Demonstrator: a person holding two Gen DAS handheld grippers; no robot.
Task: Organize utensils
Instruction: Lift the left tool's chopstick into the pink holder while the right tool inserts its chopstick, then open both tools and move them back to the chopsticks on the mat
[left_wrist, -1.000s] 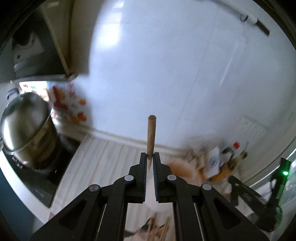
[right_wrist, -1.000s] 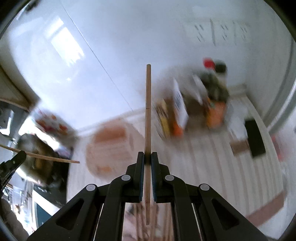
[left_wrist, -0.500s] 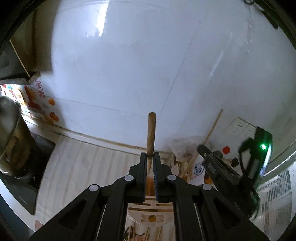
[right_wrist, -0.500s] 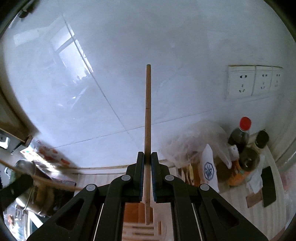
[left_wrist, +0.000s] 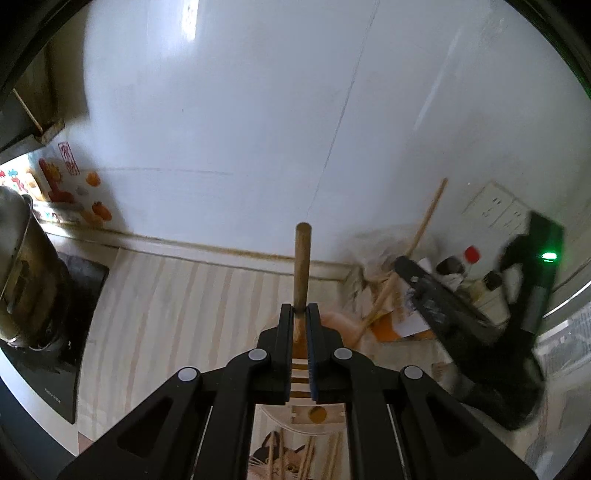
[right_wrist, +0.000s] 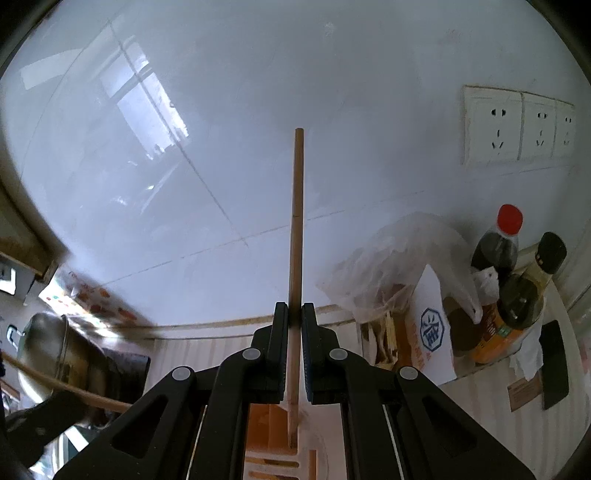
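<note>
Both utensils are in the air, so the sorting looks to be in mid-course rather than finished: below the left gripper (left_wrist: 300, 314) a pale wooden slotted utensil holder (left_wrist: 300, 373) shows between the arms, with a round hole and several slots in its top, and under it a loose scatter of thin wooden sticks (left_wrist: 303, 454) lies on a cat-printed surface, apparently waiting to be put away; how many pieces already stand in the holder cannot be told. The left gripper is pressed nearly together, pinching a thick round wooden handle (left_wrist: 301, 266) that rises upright from its jaws above the striped pale desk (left_wrist: 177, 306); whatever is at the handle's lower end is hidden. The right gripper (right_wrist: 294, 314) is likewise drawn almost closed around a long thin wooden chopstick (right_wrist: 296, 221), which stands straight up against the glossy white tiled wall (right_wrist: 258, 92), its lower tip reaching down just above the holder's orange-brown top (right_wrist: 269, 424). By my reading that chopstick is close to being lowered into a slot, while the handle in the left gripper has further to go. In the left view the right gripper and its stick appear at the far right, near a red-capped dark sauce bottle (right_wrist: 498, 243) and a crumpled clear plastic bag (right_wrist: 399, 254); a steel pot (left_wrist: 22, 266) sits at the left.
</note>
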